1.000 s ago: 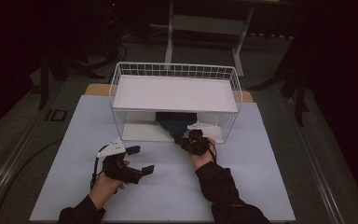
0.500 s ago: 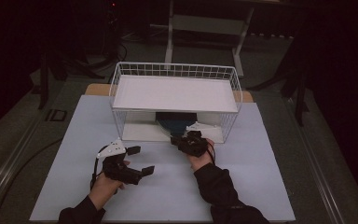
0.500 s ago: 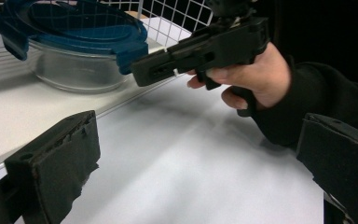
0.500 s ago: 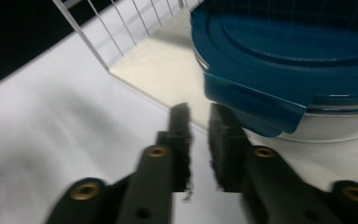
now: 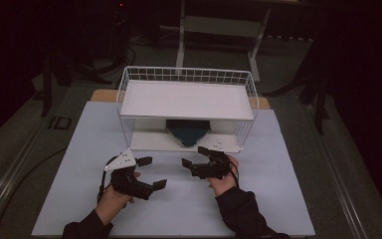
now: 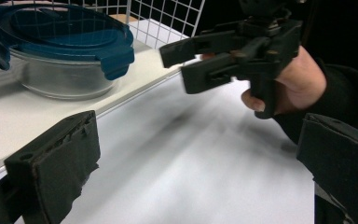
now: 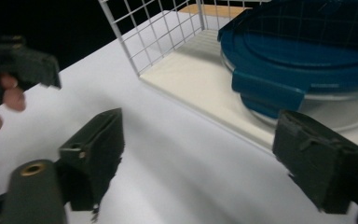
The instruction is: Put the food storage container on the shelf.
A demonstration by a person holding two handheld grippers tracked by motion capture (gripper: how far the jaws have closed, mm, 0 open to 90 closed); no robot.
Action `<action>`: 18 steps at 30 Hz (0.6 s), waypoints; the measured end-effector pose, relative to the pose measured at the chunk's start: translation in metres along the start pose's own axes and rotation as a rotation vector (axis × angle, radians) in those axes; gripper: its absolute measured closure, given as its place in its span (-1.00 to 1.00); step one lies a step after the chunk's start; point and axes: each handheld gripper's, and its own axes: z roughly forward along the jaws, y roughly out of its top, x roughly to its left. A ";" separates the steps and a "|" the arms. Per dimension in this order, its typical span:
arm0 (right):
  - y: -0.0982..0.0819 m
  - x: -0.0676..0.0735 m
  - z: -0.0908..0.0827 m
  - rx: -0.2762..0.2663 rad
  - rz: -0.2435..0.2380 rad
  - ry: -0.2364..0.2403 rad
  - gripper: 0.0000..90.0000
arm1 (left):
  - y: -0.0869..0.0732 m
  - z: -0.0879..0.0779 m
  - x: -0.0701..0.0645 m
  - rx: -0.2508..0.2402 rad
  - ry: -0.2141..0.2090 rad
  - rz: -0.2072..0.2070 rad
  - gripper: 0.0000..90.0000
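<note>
Resting on the wire rack's (image 5: 186, 99) lower shelf, the lidded glass container (image 5: 187, 132) sat untouched. The right tongs (image 5: 199, 155) had just been opening with nothing between them; the left tongs (image 5: 152, 172) gaped empty too. A careless sweep could snag the rack's wire.

Glass containers with blue clip lids (image 6: 60, 51): one, on the lower shelf
White wire racks (image 5: 186, 107): one, with two shelves
Handheld grippers: two, the left gripper (image 5: 149, 172) and the right gripper (image 5: 195, 155)
Jaws: two on each gripper, four in all
Tabletops (image 5: 179, 199): one
</note>
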 end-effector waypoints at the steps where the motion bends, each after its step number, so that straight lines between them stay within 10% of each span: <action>1: -0.001 0.001 -0.002 0.006 0.000 0.005 -0.67 | 0.000 0.000 -0.001 0.002 -0.001 0.005 -1.00; 18: -0.023 0.000 -0.052 -0.008 -0.005 0.003 -0.67 | -0.002 -0.005 -0.012 0.012 -0.020 0.039 -1.00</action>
